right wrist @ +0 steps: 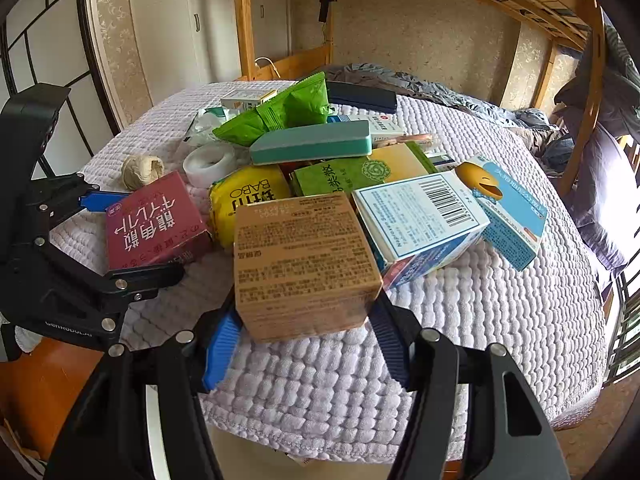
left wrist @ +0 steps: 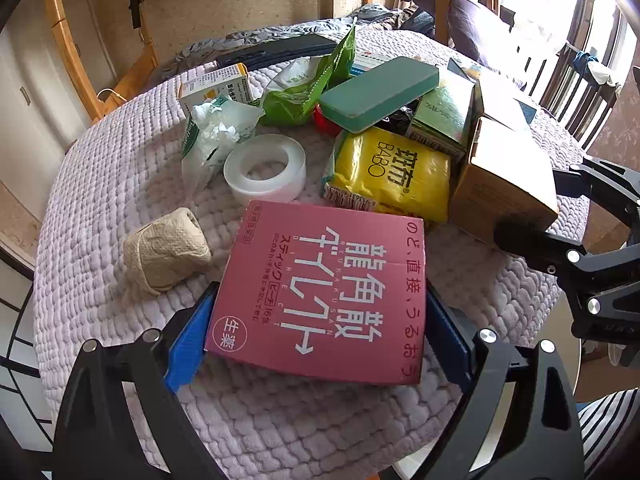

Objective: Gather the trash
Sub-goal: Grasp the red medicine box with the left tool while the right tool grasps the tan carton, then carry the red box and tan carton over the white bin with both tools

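While the left gripper (left wrist: 316, 336) clamps its blue pads on the flat pink box (left wrist: 320, 296), the right gripper (right wrist: 308, 340) has its jaws pressed against the brown carton (right wrist: 304, 264), a squat cardboard block printed with small text. Both boxes sit at the near edge of the round table under a nubbly lilac cover (right wrist: 460, 320), with bare quilted cloth in front of the carton. Behind the carton lie a glossy yellow packet (right wrist: 244, 200), a clear tape roll (right wrist: 208, 162) and a smooth teal case (right wrist: 312, 142).

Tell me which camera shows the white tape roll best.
Left wrist view: the tape roll lies unobstructed, its ring and hole fully visible on the lilac cover. In the right wrist view it is smaller, farther off, its hole barely visible.
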